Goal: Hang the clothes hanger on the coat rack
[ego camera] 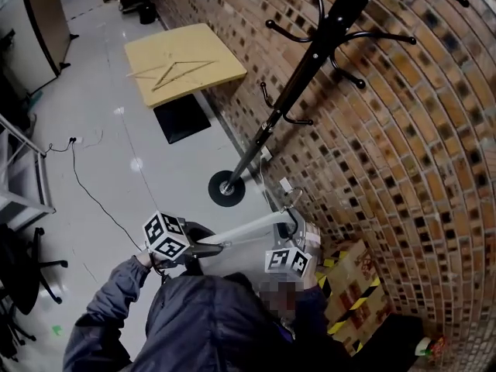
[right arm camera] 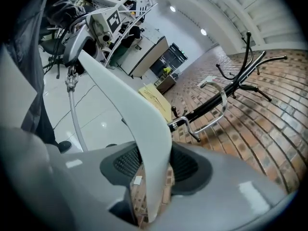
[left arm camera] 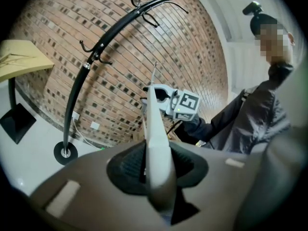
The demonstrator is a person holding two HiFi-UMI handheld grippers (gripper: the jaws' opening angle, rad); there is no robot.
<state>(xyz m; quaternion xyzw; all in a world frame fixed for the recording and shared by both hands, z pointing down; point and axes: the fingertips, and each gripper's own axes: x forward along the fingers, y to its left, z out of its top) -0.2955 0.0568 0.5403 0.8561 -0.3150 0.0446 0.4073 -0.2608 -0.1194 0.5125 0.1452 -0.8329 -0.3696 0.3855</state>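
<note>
A white clothes hanger [ego camera: 248, 227] hangs level between my two grippers, close in front of the person's body. My left gripper [ego camera: 203, 249] is shut on one end of it; in the left gripper view the white arm [left arm camera: 157, 143] runs straight up between the jaws. My right gripper [ego camera: 298, 237] is shut on the other shoulder [right arm camera: 139, 129], near the metal hook [right arm camera: 217, 110]. The black coat rack [ego camera: 310, 60] stands ahead by the brick wall, its round base [ego camera: 226, 188] on the floor and its curved hooks [ego camera: 372, 36] above the hanger.
A yellow table [ego camera: 184, 62] with a wooden hanger [ego camera: 172, 71] stands further along the brick wall [ego camera: 418, 153]. A cardboard box with yellow-black tape [ego camera: 353, 289] sits at the right by the wall. A cable [ego camera: 93, 196] crosses the grey floor; a chair [ego camera: 23, 281] stands at the left.
</note>
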